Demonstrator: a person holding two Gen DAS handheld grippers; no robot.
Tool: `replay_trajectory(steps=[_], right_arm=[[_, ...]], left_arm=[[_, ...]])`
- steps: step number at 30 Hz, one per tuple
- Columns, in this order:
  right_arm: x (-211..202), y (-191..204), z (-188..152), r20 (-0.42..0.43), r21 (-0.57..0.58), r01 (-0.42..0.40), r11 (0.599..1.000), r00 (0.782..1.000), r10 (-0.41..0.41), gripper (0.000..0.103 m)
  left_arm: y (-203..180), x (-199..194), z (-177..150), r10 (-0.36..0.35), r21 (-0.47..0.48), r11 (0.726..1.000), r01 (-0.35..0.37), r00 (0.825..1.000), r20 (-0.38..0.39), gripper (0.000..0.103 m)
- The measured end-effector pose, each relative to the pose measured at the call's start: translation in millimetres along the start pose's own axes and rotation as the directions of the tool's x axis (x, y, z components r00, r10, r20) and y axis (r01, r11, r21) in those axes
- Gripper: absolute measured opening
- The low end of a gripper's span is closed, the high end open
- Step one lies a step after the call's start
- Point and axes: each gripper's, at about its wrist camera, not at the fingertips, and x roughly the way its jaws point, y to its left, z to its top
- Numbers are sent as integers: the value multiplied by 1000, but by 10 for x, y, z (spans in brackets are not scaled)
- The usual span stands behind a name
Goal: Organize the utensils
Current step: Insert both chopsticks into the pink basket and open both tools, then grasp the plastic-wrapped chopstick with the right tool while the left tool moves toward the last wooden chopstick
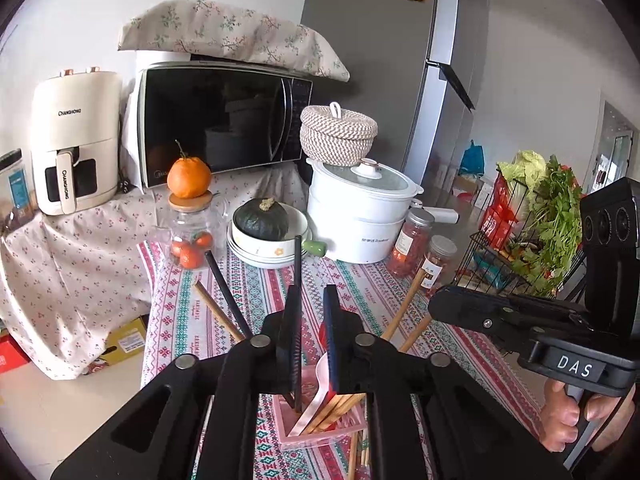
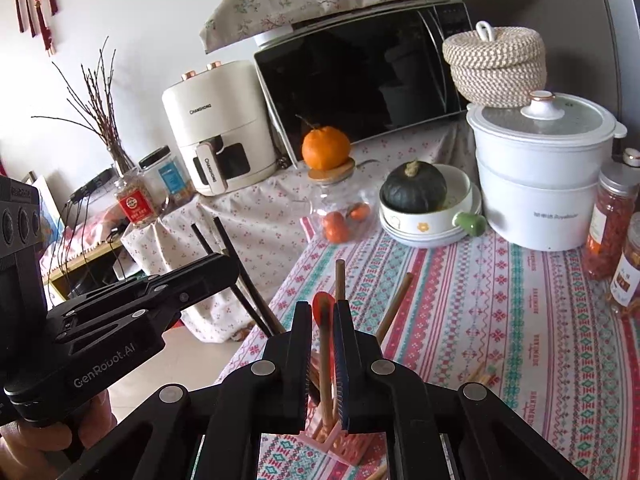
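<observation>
Both wrist views sit close above the near edge of the patterned tablecloth [image 1: 360,280], looking forward and downward along their own fingers toward the far wall. The left view looks from left of the pink holder [image 1: 320,428], the right view from its right. Both share the microwave [image 2: 360,76], white pot [image 1: 360,212] and holder.

A pink holder [image 1: 320,424] is standing near the tablecloth's [image 1: 360,280] front edge, carrying leaning wooden chopsticks [image 1: 404,308], black chopsticks [image 1: 226,292], a pink spoon [image 1: 318,392] and a red spoon [image 2: 323,308], while more chopsticks [image 1: 358,452] are lying beside it.
</observation>
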Motion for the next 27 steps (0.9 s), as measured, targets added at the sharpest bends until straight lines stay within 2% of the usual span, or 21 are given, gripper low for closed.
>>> replay_trajectory(steps=[1,2,3,5,9,11,14,16,19,22,27], right_arm=[[-32,-9,11,6,1,-3,1000,1000,3,15],[-63,-18,25,13,3,-4,1000,1000,4,19],[-103,-33,37,21,7,-5,1000,1000,5,22],[-179,-70,59,35,13,-3,1000,999,3,26],[-330,-216,77,50,50,15,999,999,-17,37],[-400,-287,76,50,64,21,998,998,-24,41],[-456,-403,40,33,81,67,995,997,-69,54],[-433,-504,-13,5,97,104,990,994,-105,55],[-268,-664,-135,-85,107,177,978,982,-168,56],[1,-811,-306,-191,97,262,960,952,-240,56],[526,-996,-626,-370,90,333,939,886,-279,56]], left_arm=[[3,-28,-6,1,-8,1000,-1,1000,1,32],[11,-62,-17,2,-16,1000,-2,1000,3,44],[16,-91,-28,6,-20,1000,-6,1000,2,52],[12,-133,-71,20,-14,1000,-20,1000,-18,57],[-7,-186,-218,58,0,998,-59,996,-65,77],[-15,-195,-312,72,0,997,-72,993,-95,80],[14,-139,-469,79,-17,996,-83,983,-164,83],[41,-65,-589,81,-31,995,-91,971,-226,83],[94,75,-756,81,-57,993,-105,943,-322,83],[146,216,-899,88,-79,988,-132,908,-410,83],[217,331,-1026,45,-144,981,-128,879,-475,83]])
